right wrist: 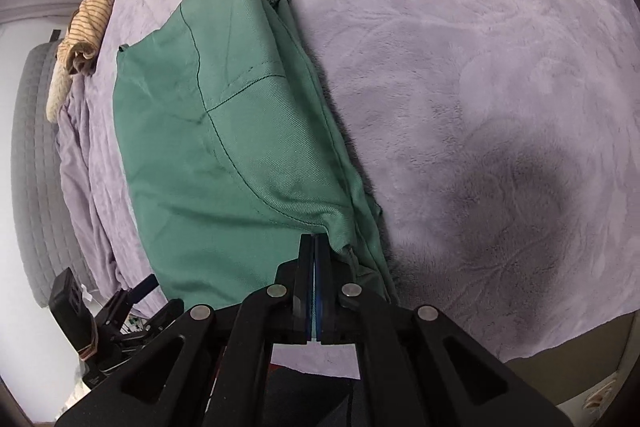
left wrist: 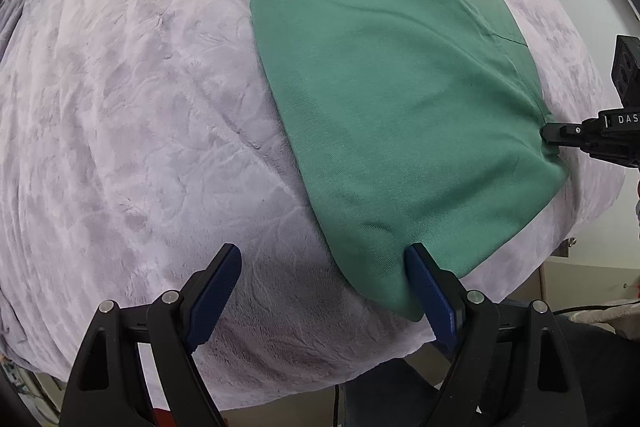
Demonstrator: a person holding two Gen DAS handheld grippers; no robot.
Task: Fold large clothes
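Here the folded green cotton garment [left wrist: 392, 99] lies flat as a long panel on the plush lilac blanket [left wrist: 120, 115], its twill weave smooth, dark stitched seams crossing near the right gripper [right wrist: 315, 241]. That gripper points steeply down, its blue pads clenched on the garment's near edge, puckering the cloth. The left gripper [left wrist: 324, 263] also points down, jaws spread wide, one pad against the garment's near corner, the other over bare blanket. A crumpled striped tan cloth [right wrist: 86, 27] sits far beyond.
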